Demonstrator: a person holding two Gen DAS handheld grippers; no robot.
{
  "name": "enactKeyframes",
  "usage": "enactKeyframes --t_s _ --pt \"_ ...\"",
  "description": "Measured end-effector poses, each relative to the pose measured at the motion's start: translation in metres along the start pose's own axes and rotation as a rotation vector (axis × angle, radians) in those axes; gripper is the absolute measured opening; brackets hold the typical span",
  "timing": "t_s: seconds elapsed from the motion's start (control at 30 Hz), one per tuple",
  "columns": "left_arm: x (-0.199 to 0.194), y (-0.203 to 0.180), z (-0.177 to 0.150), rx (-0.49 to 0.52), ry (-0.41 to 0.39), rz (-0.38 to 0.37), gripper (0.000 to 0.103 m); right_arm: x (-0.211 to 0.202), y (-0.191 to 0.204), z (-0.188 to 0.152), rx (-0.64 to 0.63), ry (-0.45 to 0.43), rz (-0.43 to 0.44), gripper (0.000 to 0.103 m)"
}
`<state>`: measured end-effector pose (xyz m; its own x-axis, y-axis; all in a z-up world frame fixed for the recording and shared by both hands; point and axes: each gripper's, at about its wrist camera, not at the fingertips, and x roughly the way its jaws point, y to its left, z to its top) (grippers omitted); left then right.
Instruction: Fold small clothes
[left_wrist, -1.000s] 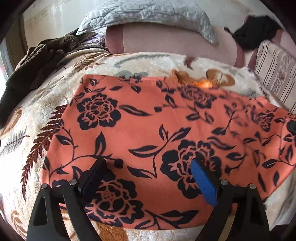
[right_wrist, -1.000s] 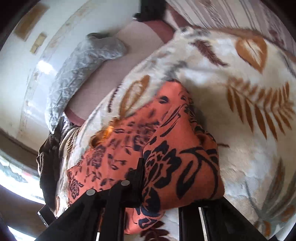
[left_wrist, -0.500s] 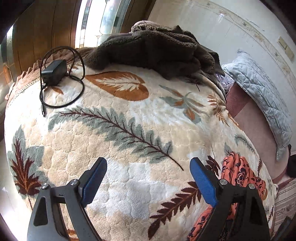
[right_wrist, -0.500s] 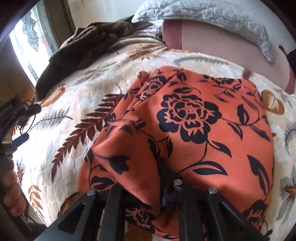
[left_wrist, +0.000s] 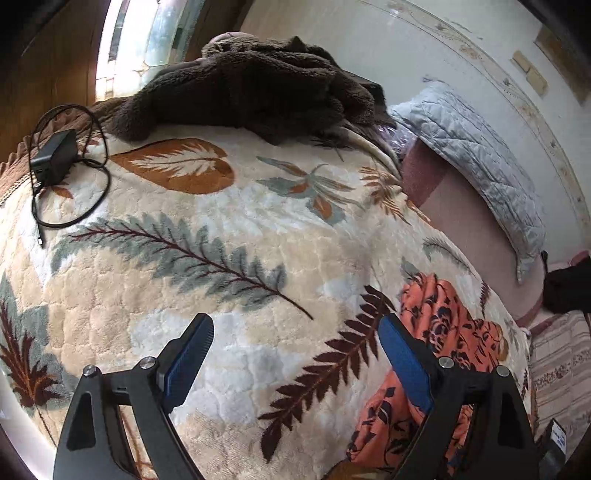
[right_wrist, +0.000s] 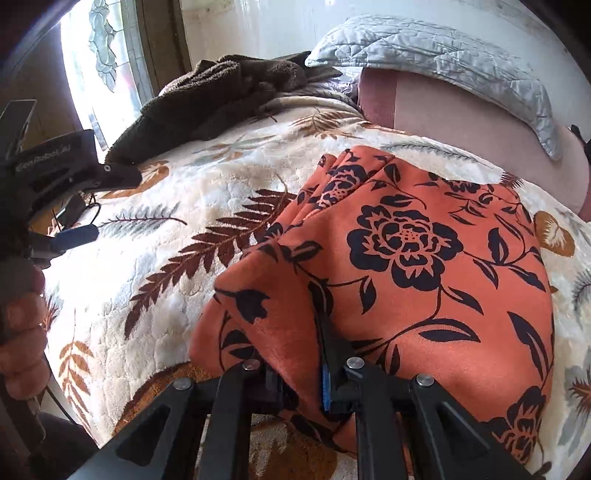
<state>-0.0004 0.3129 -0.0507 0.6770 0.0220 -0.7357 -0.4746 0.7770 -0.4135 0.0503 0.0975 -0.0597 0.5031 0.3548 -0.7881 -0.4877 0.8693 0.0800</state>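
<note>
An orange garment with black flowers (right_wrist: 424, 266) lies on the leaf-patterned blanket (right_wrist: 177, 243). My right gripper (right_wrist: 317, 332) is shut on the garment's near left corner, a fold of cloth draped over its fingers. In the left wrist view the garment (left_wrist: 443, 325) shows bunched at the lower right, beside the right finger. My left gripper (left_wrist: 295, 354) is open and empty over the blanket (left_wrist: 221, 229), off to the left of the garment. It also shows in the right wrist view (right_wrist: 66, 206) at the left edge, held by a hand.
A dark brown fleece heap (left_wrist: 258, 85) lies at the far side of the bed. A black charger with cable (left_wrist: 55, 162) lies at the far left. A grey quilted pillow (right_wrist: 443, 55) rests on a pink bolster (right_wrist: 461, 110). Striped cushion (left_wrist: 557, 362) at right.
My left gripper has let go of the garment and swung left, off the cloth, now over bare blanket. My right gripper kept hold and carried its corner across, folding the garment.
</note>
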Motion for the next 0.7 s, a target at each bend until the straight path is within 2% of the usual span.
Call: enactKeyframes --t_s 0.07,0.17,0.27,0.33,0.4,0.43,0.47,0.57,0.7 --pt "-0.003 -0.011 -0.003 0.038 0.014 -0.091 0.091 -0.002 -0.003 0.001 0.018 0.014 0.023 0.020" --pt "0.001 -0.028 -0.010 0.065 0.101 -0.256 0.091 -0.002 -0.011 -0.002 0.067 0.008 0.061 0.024" --pt "0.006 -0.047 -0.019 0.110 0.170 -0.338 0.091 -0.006 -0.014 -0.008 0.105 -0.011 0.078 0.026" --pt "0.009 -0.062 -0.025 0.161 0.189 -0.365 0.091 -0.008 -0.015 -0.011 0.117 -0.025 0.094 0.031" --pt "0.014 -0.073 -0.034 0.204 0.207 -0.355 0.091 -0.015 -0.017 -0.016 0.125 -0.034 0.115 0.044" --pt "0.018 -0.078 -0.038 0.223 0.228 -0.347 0.091 -0.020 -0.020 -0.020 0.136 -0.049 0.135 0.060" --pt "0.022 -0.082 -0.043 0.231 0.251 -0.343 0.091 -0.025 -0.024 -0.025 0.147 -0.066 0.144 0.065" --pt "0.026 -0.082 -0.056 0.240 0.305 -0.373 0.085 -0.030 -0.037 -0.034 0.188 -0.077 0.155 0.065" --pt "0.029 -0.078 -0.057 0.237 0.320 -0.354 0.083 -0.039 -0.053 -0.044 0.245 -0.095 0.197 0.065"
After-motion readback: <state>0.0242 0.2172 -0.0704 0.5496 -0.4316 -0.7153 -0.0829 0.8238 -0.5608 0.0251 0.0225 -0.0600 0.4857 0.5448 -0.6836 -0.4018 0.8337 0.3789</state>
